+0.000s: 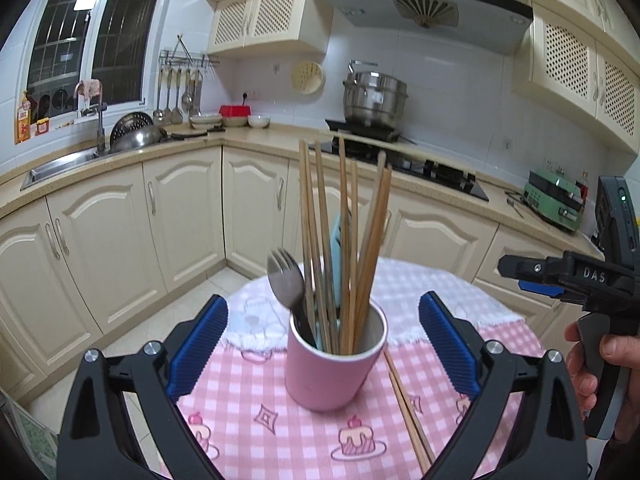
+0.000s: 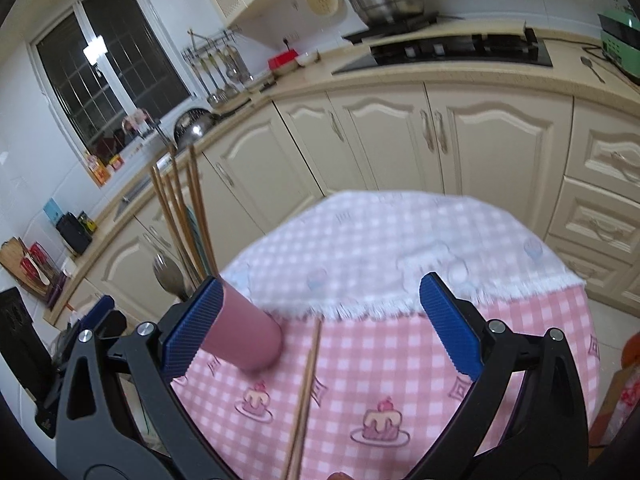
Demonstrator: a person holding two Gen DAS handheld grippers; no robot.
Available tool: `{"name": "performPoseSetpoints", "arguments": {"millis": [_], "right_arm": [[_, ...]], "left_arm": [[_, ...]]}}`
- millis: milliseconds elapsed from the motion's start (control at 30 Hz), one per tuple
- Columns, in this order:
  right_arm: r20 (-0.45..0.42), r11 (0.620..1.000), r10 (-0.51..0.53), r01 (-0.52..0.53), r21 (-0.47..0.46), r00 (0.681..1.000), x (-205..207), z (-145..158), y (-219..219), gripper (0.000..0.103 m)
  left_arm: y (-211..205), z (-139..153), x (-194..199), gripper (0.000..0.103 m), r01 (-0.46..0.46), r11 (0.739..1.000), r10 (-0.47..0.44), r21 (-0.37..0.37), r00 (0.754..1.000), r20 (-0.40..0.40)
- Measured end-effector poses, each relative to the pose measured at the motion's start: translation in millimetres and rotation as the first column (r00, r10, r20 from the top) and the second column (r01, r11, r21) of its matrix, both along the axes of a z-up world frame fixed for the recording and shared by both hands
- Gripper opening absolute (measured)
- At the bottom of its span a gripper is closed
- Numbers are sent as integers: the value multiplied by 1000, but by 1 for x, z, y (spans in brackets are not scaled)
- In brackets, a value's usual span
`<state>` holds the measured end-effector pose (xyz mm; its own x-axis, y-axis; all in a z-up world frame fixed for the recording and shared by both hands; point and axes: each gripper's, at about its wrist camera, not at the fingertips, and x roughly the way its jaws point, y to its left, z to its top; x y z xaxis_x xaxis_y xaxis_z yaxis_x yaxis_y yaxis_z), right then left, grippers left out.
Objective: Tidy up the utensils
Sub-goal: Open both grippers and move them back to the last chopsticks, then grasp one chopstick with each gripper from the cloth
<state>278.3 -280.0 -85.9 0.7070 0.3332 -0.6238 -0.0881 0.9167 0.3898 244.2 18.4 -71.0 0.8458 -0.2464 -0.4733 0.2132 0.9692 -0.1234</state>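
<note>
Left wrist view: the pink cup (image 1: 334, 364) stands upright near the middle of the round table (image 1: 256, 420), on the pink checked half of the cloth just short of the white fringed half, framed by the spread blue fingers of the left gripper (image 1: 323, 344), which touch nothing. Only this view shows the cup's open mouth and contents: a sheaf of wooden chopsticks (image 1: 344, 240) standing tall and fanned, a grey metal spork (image 1: 286, 280) leaning to the left rim, and a pale blue utensil (image 1: 336, 256) behind the sticks. It also shows the right gripper (image 1: 516, 276) from the side at the right edge, held by a hand (image 1: 592, 360); from this angle I cannot tell its state. Right wrist view: the right gripper (image 2: 320, 328) has its fingers wide apart and holds nothing; the cup (image 2: 246, 336) sits beside its left finger, partly hidden by it. This view best shows a loose pair of chopsticks (image 2: 306, 392) lying on the cloth just beside the cup, running toward the near edge of the table.
</note>
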Motion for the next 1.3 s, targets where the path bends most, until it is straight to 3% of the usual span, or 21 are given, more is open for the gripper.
{"name": "performPoseSetpoints", "arguments": {"millis": [367,800,1000,1300], "right_arm": [[-170,977,69,-101,-188,983,-16,-61,29,97],[-272,944,116,-191,-271,955,-25,-102,58,97],[-296,913,113,-217,-345,948,-26,-119,71,97],[-282,871,129,-244,-426,951,-29,-118,82,97]], "left_arm": [[-8,-28,-8,94,10,1000,-8,17,995,-95],[-18,-57,-9,94,3,999,4,32,980,-197],[-21,-77,-9,94,0,997,19,72,966,-259],[-26,-96,-5,94,10,996,20,91,946,-323]]}}
